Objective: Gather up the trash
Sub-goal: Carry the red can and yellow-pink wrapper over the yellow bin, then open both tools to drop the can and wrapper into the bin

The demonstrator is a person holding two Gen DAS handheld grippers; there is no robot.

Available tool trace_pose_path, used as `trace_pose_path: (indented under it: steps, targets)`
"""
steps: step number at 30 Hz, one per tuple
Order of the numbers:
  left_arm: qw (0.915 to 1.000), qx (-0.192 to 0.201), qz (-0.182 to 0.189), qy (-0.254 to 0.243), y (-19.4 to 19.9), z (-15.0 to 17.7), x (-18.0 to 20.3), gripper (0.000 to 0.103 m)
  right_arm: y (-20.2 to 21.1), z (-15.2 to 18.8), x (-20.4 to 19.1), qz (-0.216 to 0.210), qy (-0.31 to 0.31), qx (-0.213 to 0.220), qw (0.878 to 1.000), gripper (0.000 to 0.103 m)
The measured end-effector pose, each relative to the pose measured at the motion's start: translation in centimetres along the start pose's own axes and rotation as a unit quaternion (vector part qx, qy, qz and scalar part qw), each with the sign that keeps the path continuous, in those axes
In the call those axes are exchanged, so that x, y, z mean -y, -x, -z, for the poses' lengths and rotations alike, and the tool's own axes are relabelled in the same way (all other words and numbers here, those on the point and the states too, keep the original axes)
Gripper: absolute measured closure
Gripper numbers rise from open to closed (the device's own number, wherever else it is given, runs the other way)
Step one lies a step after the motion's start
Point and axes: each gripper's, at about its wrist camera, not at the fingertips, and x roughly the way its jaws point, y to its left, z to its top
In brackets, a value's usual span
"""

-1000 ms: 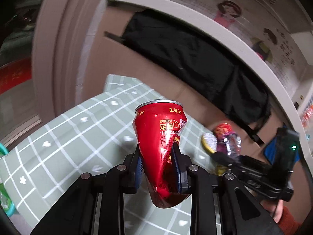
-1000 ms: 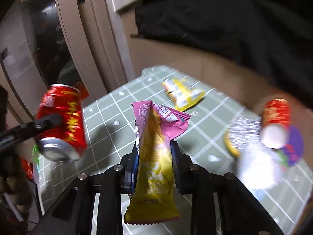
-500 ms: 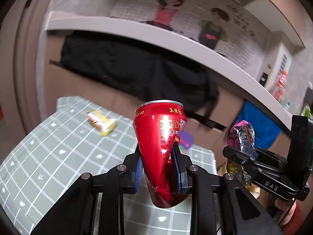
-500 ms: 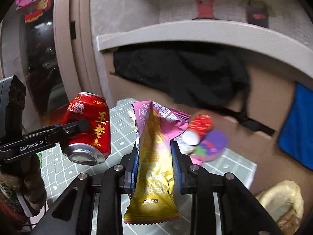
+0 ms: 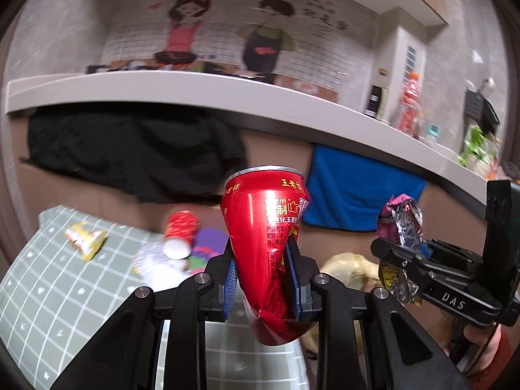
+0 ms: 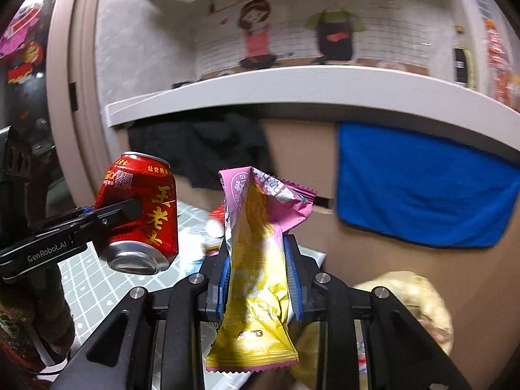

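Above the checked table (image 5: 48, 289), one red can (image 5: 265, 243), one yellow-pink wrapper (image 6: 256, 276), each in a claw

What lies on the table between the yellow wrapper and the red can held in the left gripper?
In the left wrist view, a red tube and silvery wrappers lie between the yellow wrapper and the can.

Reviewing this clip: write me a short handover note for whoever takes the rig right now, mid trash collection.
Left gripper: shut on the dented red can, held off the table.
Right gripper: shut on the pink-and-yellow snack wrapper, also lifted.
Both sit side by side, near the yellowish bag beyond the table edge; it looks like the trash bag, not certain.
Done: two pieces picked up. Neither dropped yet.
Left on the checked cloth: a yellow wrapper, a red tube lying on its side, purple packaging and a blurred silvery piece.
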Motion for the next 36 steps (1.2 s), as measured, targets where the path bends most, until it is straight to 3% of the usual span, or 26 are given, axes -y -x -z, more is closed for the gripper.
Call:
trace_pose_path:
  steps: [9, 16, 24, 36]
  targets:
    - [0.9974, -0.021, 0.055, -0.043, -3.7, 0.3, 7.4, 0.075, 4.2, 0.9, 6.8, 0.053, -0.042, 0.024, 0.997, 0.075]
    - [0.9937, -0.036, 0.096, -0.045, -6.3, 1.2, 10.6, 0.075, 6.0, 2.1, 10.6, 0.085, -0.067, 0.026, 0.994, 0.075]
    - [0.9897, -0.067, 0.118, -0.046, -9.5, 2.8, 12.9, 0.075, 5.9, 3.2, 12.8, 0.100, -0.081, 0.021, 0.991, 0.075]
    - [0.9845, -0.120, 0.125, -0.032, -14.2, 5.1, 12.9, 0.075, 2.6, 5.6, 15.7, 0.099, -0.106, -0.013, 0.989, 0.075]
